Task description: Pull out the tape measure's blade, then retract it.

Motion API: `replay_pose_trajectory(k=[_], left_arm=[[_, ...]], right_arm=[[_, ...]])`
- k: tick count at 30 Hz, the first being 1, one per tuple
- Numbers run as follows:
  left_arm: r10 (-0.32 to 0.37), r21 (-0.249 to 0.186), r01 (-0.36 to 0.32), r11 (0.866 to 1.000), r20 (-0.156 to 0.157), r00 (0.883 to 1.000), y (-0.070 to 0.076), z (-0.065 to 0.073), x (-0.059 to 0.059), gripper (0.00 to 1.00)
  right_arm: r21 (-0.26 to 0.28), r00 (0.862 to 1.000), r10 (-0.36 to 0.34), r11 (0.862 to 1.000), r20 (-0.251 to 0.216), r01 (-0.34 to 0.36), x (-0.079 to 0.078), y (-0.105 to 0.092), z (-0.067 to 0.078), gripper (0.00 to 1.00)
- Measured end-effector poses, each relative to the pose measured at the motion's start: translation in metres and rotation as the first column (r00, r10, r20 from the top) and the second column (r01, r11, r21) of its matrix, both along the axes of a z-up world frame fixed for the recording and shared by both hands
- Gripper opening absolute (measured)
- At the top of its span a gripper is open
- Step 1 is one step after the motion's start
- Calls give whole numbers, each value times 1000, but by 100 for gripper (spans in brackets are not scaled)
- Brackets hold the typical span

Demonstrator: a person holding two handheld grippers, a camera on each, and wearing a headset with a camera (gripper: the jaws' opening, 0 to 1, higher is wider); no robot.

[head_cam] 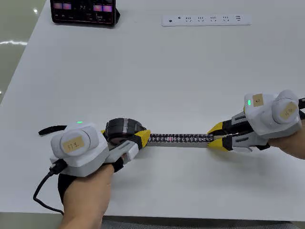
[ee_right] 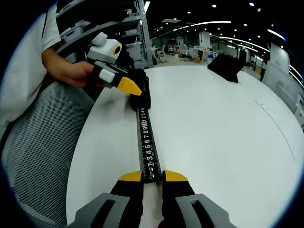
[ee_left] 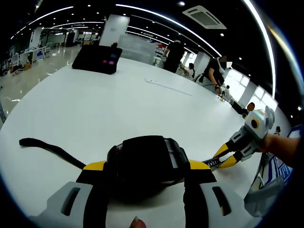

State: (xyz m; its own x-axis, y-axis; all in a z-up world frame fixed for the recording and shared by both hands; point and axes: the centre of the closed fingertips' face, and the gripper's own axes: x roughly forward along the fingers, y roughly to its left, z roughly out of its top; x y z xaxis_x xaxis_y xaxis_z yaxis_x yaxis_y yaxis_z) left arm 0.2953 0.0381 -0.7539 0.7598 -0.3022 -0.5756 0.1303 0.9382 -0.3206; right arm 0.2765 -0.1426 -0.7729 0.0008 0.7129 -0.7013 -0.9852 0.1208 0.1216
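Head view: left gripper [head_cam: 133, 139] clamps the case [head_cam: 121, 129] on the table [head_cam: 143, 71]. The blade [head_cam: 178, 139] runs straight from the case to the right gripper [head_cam: 213, 137], which pinches its tip. Retraction likely follows that line back toward the case.

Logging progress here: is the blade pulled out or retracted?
Out: the blade spans from the tape measure to the right gripper, shut on its tip.

Looks like a big open-plan robotics lab or tech office, not a home. Long ceiling light strips [ee_left: 156, 16], a ceiling air-con vent [ee_left: 205, 16], metal storage racks [ee_right: 123, 23] and rows of desks [ee_right: 199, 50] further back. There's a white worktable [head_cam: 143, 71] with a power strip [head_cam: 206, 20], and a mesh office chair [ee_right: 42, 142].
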Motion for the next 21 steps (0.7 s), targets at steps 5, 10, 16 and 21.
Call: replay_pose_trajectory(k=[5, 10, 16, 21], left_arm=[[2, -1, -2, 1000, 0, 1000, 0, 0, 0, 59], [3, -5, -3, 1000, -2, 1000, 1, 0, 1, 59], [3, -7, -3, 1000, -2, 1000, 1, 0, 1, 59], [3, -12, -3, 1000, -1, 1000, 1, 0, 1, 59]], right_arm=[[9, 1000, 4, 1000, -6, -4, 0, 7, -1, 11], [25, 1000, -1, 1000, -14, 2, 2, 13, -1, 11], [47, 1000, -6, 999, -30, 8, 3, 22, -1, 11], [63, 999, -5, 998, -37, 7, 2, 29, -1, 11]])
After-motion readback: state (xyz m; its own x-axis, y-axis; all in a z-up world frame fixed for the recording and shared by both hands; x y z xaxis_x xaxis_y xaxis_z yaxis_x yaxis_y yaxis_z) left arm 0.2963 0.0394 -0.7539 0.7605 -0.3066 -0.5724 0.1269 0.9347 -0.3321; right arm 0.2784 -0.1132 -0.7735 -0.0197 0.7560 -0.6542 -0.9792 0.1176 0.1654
